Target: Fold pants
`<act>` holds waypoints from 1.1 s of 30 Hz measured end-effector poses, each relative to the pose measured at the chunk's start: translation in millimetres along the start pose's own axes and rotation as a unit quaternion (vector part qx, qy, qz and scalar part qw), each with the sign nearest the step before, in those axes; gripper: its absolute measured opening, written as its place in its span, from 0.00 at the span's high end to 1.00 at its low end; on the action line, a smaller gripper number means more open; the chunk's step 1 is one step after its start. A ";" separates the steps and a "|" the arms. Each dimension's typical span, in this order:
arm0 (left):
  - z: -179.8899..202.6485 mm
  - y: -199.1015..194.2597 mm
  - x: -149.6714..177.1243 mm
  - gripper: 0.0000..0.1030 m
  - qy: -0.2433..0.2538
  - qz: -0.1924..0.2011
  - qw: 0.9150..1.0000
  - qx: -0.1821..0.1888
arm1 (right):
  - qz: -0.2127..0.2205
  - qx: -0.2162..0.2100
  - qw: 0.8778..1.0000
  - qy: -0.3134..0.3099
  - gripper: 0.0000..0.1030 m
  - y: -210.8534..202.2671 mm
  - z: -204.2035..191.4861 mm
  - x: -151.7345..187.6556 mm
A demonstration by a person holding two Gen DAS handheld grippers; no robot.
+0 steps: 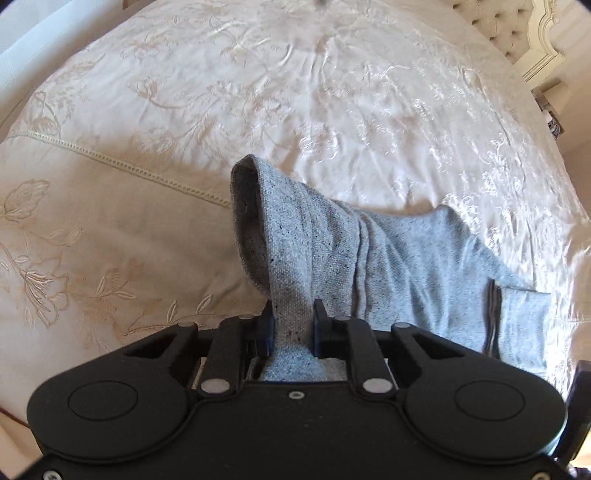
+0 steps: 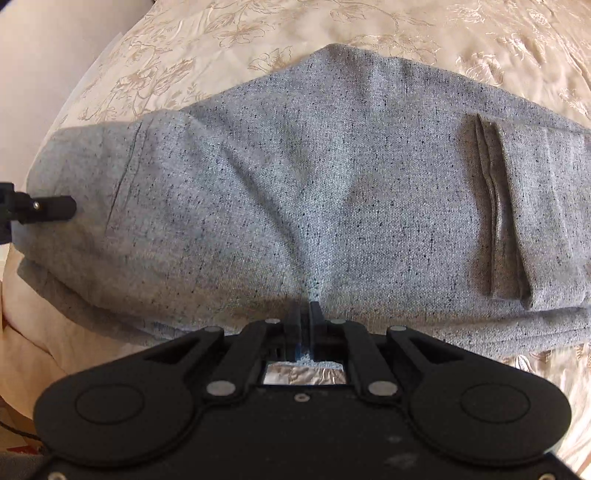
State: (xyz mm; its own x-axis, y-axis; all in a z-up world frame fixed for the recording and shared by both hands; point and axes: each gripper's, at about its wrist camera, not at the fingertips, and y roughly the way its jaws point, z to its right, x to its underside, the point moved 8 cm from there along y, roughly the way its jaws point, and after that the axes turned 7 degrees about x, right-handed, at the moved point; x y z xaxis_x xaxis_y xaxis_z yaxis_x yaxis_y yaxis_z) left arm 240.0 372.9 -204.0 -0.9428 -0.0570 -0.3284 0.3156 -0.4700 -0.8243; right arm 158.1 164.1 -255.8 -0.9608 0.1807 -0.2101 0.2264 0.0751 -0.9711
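Through the left wrist camera I see my left gripper [image 1: 293, 314] low in the middle of the frame, its two dark fingers [image 1: 266, 321] pinched onto a bunched ridge of the grey pants [image 1: 388, 254]; the fabric fills the gap between the pads and runs back under the gripper body, so I read it as clamped on the cloth; from that pinch the fabric rises toward the centre of the frame as a raised, hood-like fold with a dark hollow on its left side; to the right the rest of the garment spreads lower across the cream bedspread [image 1: 295, 92], with a stitched pocket edge [image 1: 493, 317] at the lower right; the bedspread carries an embroidered flower pattern and a stitched border line that crosses the left of the frame; a tufted headboard [image 1: 491, 26] sits in the upper right corner. Through the right wrist camera my right gripper [image 2: 304, 314] is low at centre, its fingers [image 2: 294, 321] drawn almost together on a thin pinch of the same pants [image 2: 314, 177]; a sliver of grey cloth shows between the pads and creases fan upward from that point; the garment fills most of this frame, lying broad across the bedspread [image 2: 480, 44], the pocket [image 2: 495, 206] at the right; at the left edge a dark finger of the other gripper [image 2: 51, 208] lies against the fabric.
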 end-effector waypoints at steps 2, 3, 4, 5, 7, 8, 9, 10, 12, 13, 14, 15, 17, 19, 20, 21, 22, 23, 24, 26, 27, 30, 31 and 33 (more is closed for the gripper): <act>17.9 -11.0 -4.1 0.79 0.019 0.011 1.000 -0.002 | -0.003 -0.006 1.000 0.002 0.93 -2.7 1.2 4.5; 29.3 -14.0 -7.2 0.79 0.029 0.014 0.999 -0.004 | -0.004 -0.009 1.000 0.000 0.93 -4.6 2.3 6.3; 37.5 -17.6 -8.4 0.79 0.035 0.018 0.999 -0.005 | -0.004 -0.012 1.000 -0.002 0.93 -6.1 3.3 7.5; 48.1 -20.6 -10.0 0.79 0.040 0.022 0.999 -0.004 | -0.005 -0.017 1.000 -0.005 0.92 -9.1 5.0 9.1; 69.3 -27.3 -13.1 0.80 0.051 0.032 0.998 -0.009 | -0.004 -0.028 1.000 -0.008 0.92 -15.6 9.6 10.1; 79.6 -29.6 -14.5 0.80 0.056 0.036 0.998 -0.012 | -0.002 -0.035 0.999 -0.008 0.92 -19.7 13.1 10.3; 92.2 -30.6 -15.6 0.80 0.061 0.040 0.997 -0.015 | 0.002 -0.044 0.999 -0.006 0.92 -25.5 18.3 10.7; 104.2 -31.8 -16.2 0.80 0.066 0.042 0.997 -0.019 | 0.007 -0.050 0.999 -0.005 0.92 -31.2 23.9 10.3; 131.5 -33.4 -16.7 0.80 0.079 0.047 0.995 -0.028 | 0.017 -0.059 0.998 -0.001 0.92 -42.0 37.0 9.8; 146.2 -32.5 -16.4 0.80 0.085 0.049 0.995 -0.033 | 0.022 -0.064 0.998 0.004 0.92 -47.9 45.9 9.8; 161.2 -30.7 -16.2 0.80 0.094 0.050 0.994 -0.036 | 0.026 -0.070 0.997 0.010 0.92 -54.4 57.3 10.0; 179.2 -27.8 -15.3 0.80 0.104 0.052 0.992 -0.039 | 0.029 -0.073 0.997 0.016 0.92 -60.0 68.7 10.6; 214.8 -19.9 -14.0 0.80 0.123 0.058 0.990 -0.042 | 0.037 -0.076 0.996 0.030 0.91 -70.4 93.2 11.7; 256.3 -6.2 -11.5 0.85 0.140 0.058 0.988 -0.031 | 0.043 -0.077 0.995 0.039 0.91 -79.1 119.1 14.1; 276.0 1.2 -8.5 0.91 0.148 0.055 0.987 -0.026 | 0.048 -0.074 0.995 0.042 0.91 -83.4 136.0 16.6; 297.0 11.8 -5.0 0.97 0.157 0.051 0.986 -0.020 | 0.052 -0.071 0.995 0.047 0.91 -87.8 153.2 19.1; 317.8 24.1 -0.6 0.98 0.168 0.046 0.985 -0.010 | 0.054 -0.069 0.995 0.053 0.91 -91.1 168.1 21.2; 336.3 37.2 4.2 1.00 0.175 0.042 0.984 0.001 | 0.057 -0.066 0.994 0.060 0.91 -93.6 185.6 22.1; 356.5 53.9 10.3 1.00 0.182 0.037 0.983 0.010 | 0.059 -0.062 0.994 0.066 0.91 -95.9 201.5 24.6; 387.3 85.6 23.9 0.99 0.202 0.022 0.979 0.008 | 0.062 -0.051 0.994 0.073 0.91 -99.8 234.1 28.1; 403.5 102.7 33.4 0.95 0.211 0.017 0.977 0.002 | 0.063 -0.042 0.994 0.073 0.91 -100.7 248.1 28.7; 419.8 127.7 55.0 0.84 0.208 0.001 0.978 -0.011 | 0.069 -0.024 0.995 0.071 0.89 -104.8 287.6 31.5; 416.8 130.7 59.0 0.84 0.199 -0.004 0.980 -0.019 | 0.073 -0.019 0.995 0.066 0.88 -108.8 299.4 32.2; 403.1 130.1 66.4 0.84 0.174 -0.011 0.984 -0.039 | 0.083 -0.009 0.995 0.048 0.79 -113.8 312.7 28.7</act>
State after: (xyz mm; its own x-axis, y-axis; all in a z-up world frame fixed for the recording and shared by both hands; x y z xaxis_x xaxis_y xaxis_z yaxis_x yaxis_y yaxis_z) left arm 175.2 -47.0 -147.2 -0.8600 0.2639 -0.4367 0.3152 -0.3985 -0.8613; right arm 54.9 -145.9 -186.7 -0.8900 0.2857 -0.3552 0.3848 0.0531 -0.9215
